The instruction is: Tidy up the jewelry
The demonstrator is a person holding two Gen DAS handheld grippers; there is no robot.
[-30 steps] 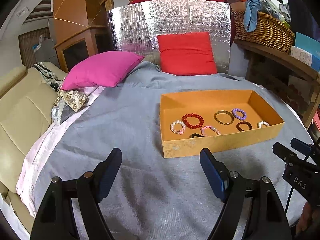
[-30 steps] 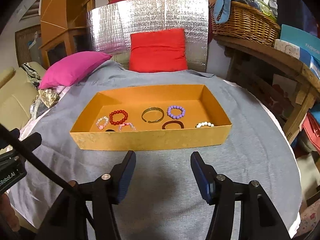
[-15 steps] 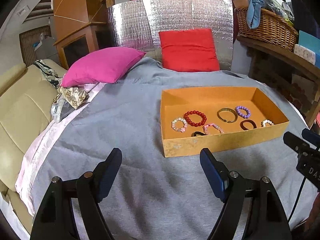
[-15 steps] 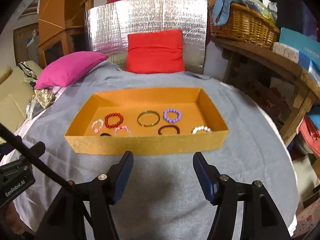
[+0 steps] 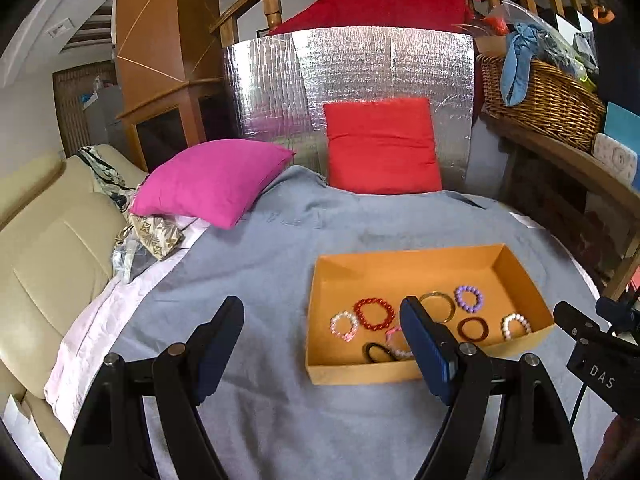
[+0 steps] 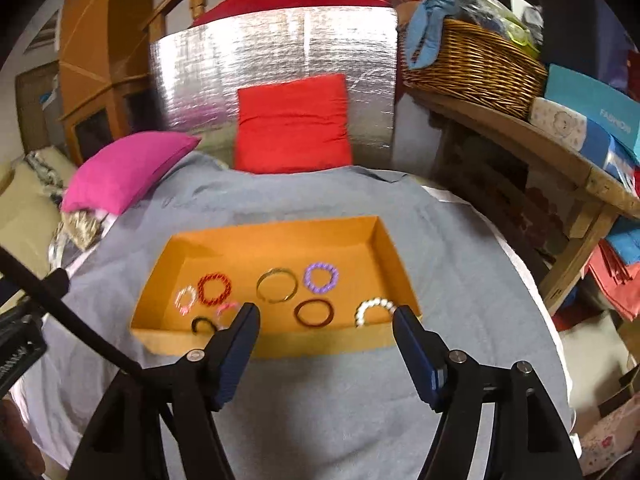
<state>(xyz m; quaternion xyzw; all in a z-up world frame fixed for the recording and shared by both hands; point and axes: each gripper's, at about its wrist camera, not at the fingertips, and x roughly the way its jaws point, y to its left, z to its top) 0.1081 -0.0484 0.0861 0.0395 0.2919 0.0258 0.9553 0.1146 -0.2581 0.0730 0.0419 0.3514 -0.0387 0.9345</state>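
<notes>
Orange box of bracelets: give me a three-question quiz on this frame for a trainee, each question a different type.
1. True or false: the left gripper is shut on a bracelet.
2. Multiple choice: in the orange box, what lies directly right of the gold bangle? A) red bead bracelet B) purple bead bracelet C) black band
3. Fill in: the box rests on a ____ cloth.

Key: 1 false, both the left and the right gripper are open and empty; 2 B; 3 grey.
</notes>
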